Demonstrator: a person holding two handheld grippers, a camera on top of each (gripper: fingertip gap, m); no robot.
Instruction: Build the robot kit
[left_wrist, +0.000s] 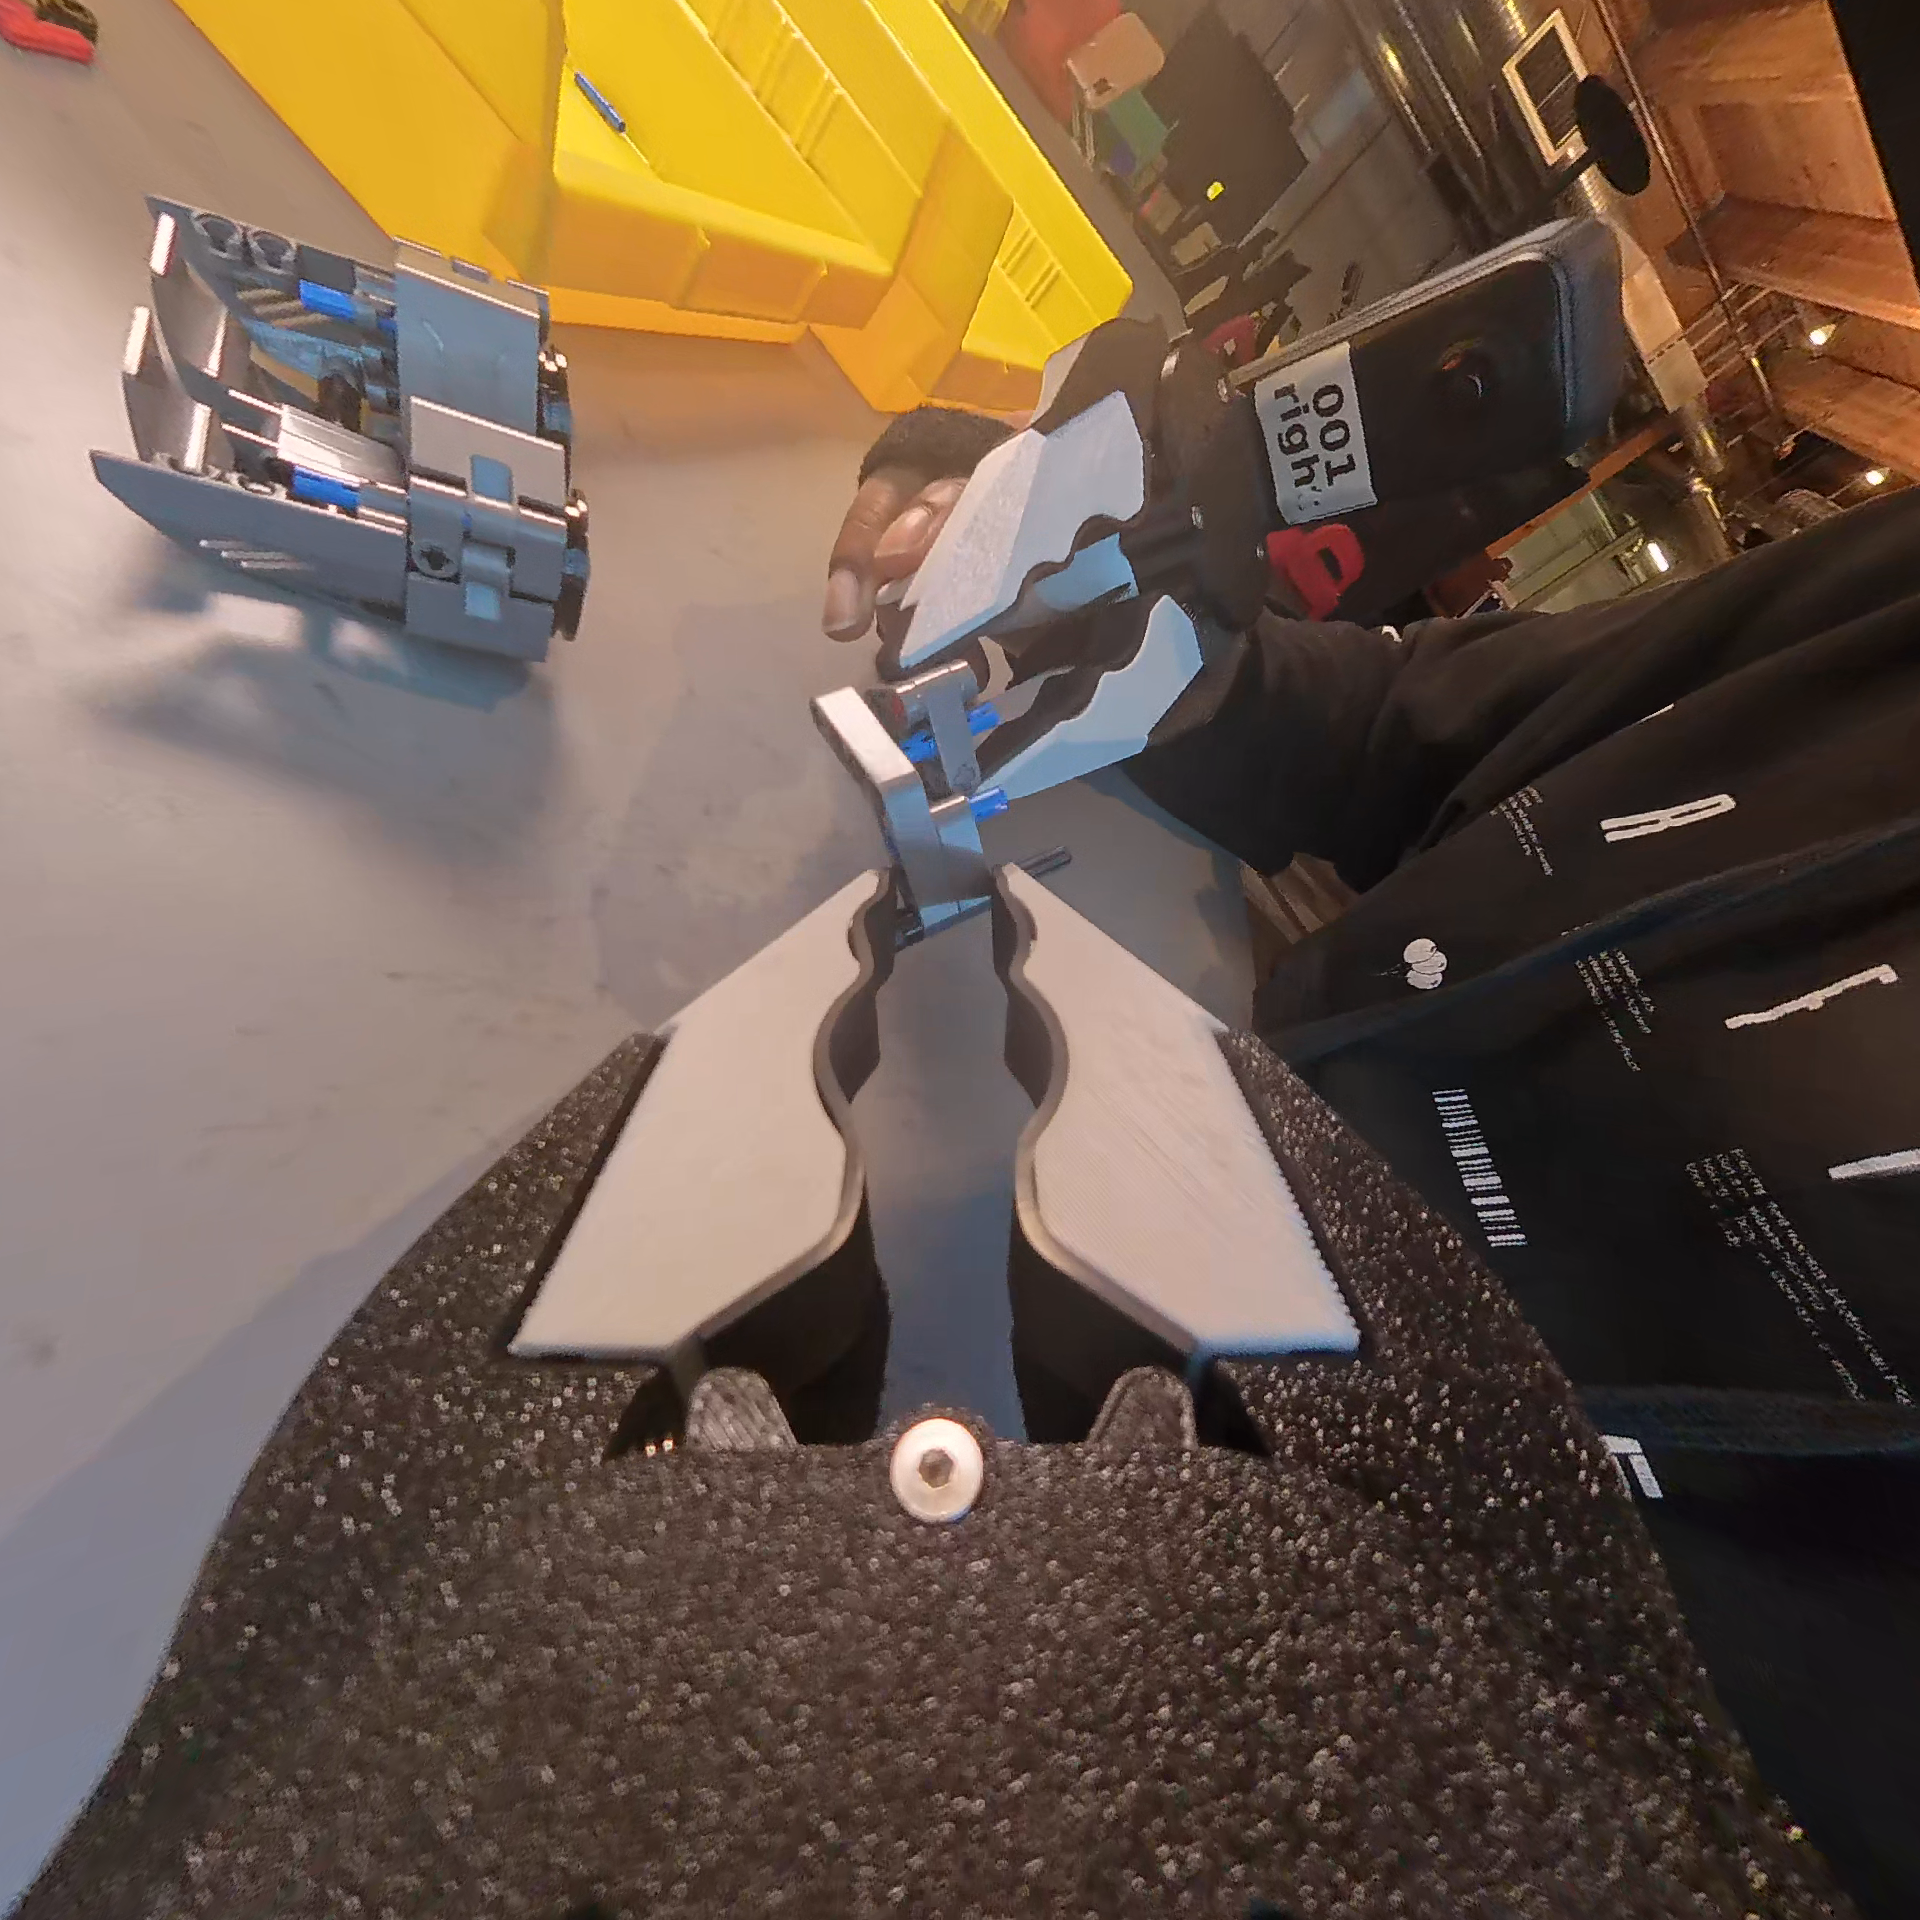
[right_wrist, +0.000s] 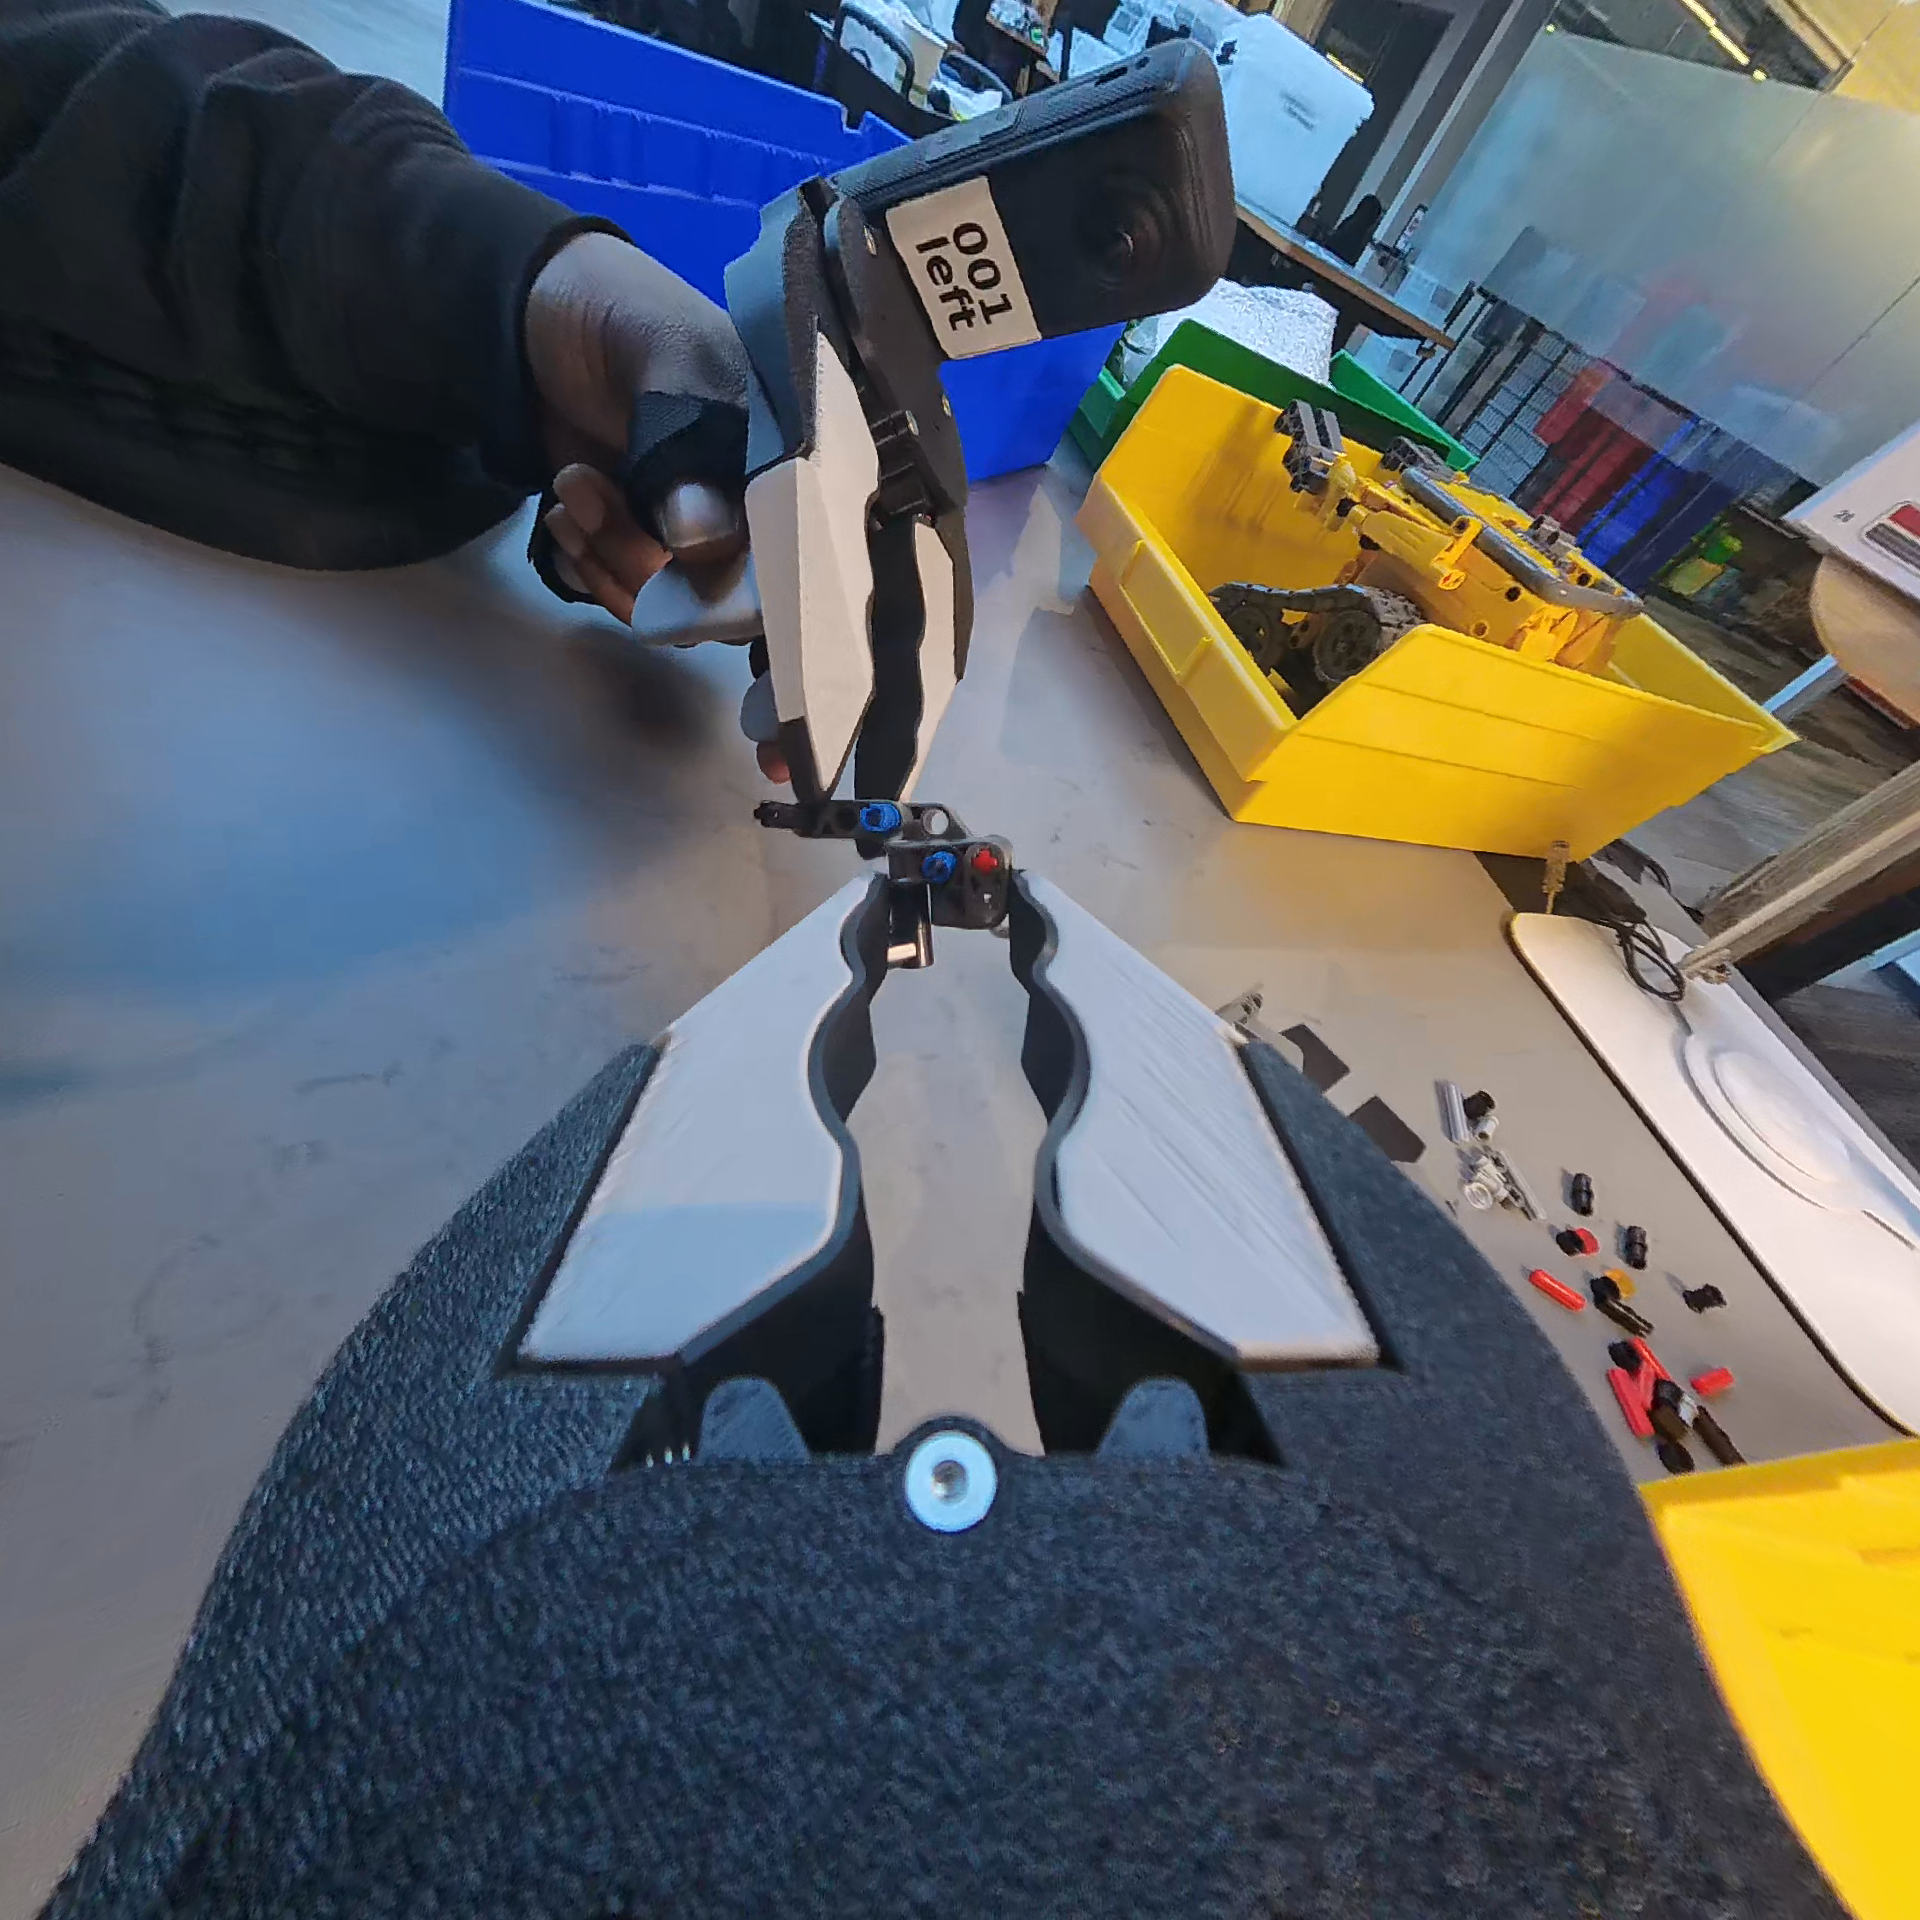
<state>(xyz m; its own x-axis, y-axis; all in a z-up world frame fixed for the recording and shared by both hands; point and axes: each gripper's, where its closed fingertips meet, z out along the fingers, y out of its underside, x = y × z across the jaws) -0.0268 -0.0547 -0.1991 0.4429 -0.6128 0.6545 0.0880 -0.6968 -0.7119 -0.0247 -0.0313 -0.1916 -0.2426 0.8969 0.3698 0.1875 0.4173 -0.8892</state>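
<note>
Grey block assembly (left_wrist: 925, 800) with blue pins (left_wrist: 914, 744), yellow bin (right_wrist: 1434, 675), speckled black tool (left_wrist: 940, 894).

showing matt, finely ridged grey plastic on the left gripper (left_wrist: 940, 883) fingers, set in rough, speckled black foam. clamping a small assembly (left_wrist: 920, 790) of smooth grey plastic with glossy blue pins. lying along the far edge of the smooth, matt grey table (left_wrist: 260, 935), glossy yellow plastic bins (left_wrist: 790, 177).
</note>
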